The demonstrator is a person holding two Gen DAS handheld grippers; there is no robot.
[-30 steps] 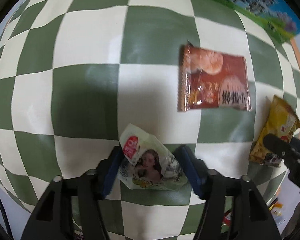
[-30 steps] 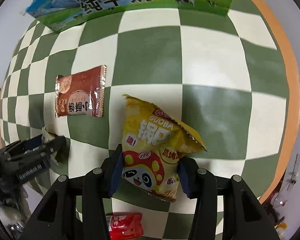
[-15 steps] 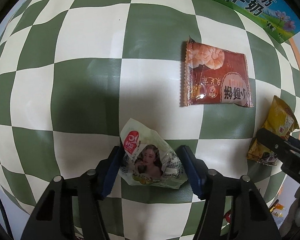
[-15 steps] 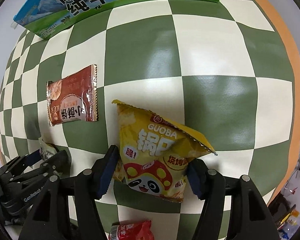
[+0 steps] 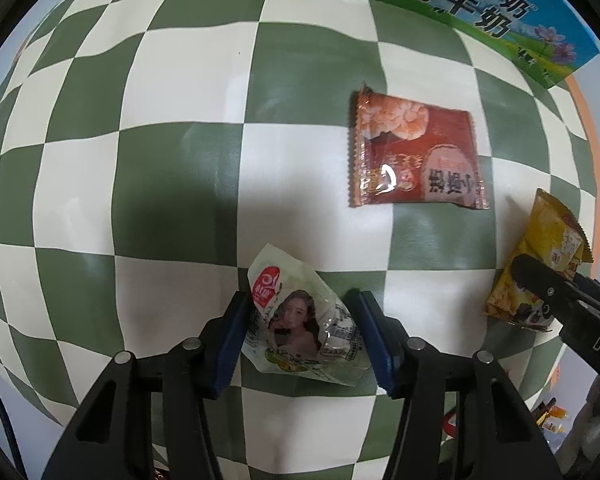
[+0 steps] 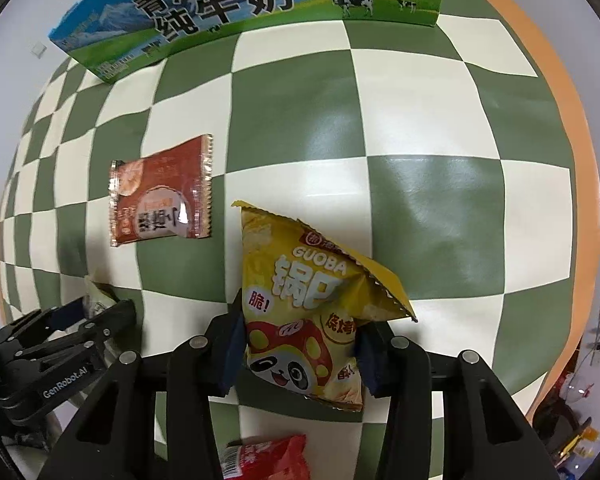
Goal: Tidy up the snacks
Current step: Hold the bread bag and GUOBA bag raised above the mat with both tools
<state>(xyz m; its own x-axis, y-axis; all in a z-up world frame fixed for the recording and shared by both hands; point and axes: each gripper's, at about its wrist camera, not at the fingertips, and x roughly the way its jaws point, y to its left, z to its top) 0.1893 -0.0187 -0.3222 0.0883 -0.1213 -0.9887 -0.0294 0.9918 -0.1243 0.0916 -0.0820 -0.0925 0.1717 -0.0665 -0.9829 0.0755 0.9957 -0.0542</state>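
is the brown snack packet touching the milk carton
No, the brown snack packet lies flat on the checkered cloth, with bare squares between it and the milk carton.

Worktop (image 6: 432,208) has a green and cream checkered cover with an orange rim on the right. Flat on it: a brown packet (image 6: 160,194) mid-left, a milk box (image 6: 236,4) along the top, a red packet (image 6: 272,458) at the bottom edge.

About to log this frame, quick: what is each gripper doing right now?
Left gripper: jaws just closing, shut on the white snack packet.
Right gripper: jaws just closing, shut on the yellow chip bag.
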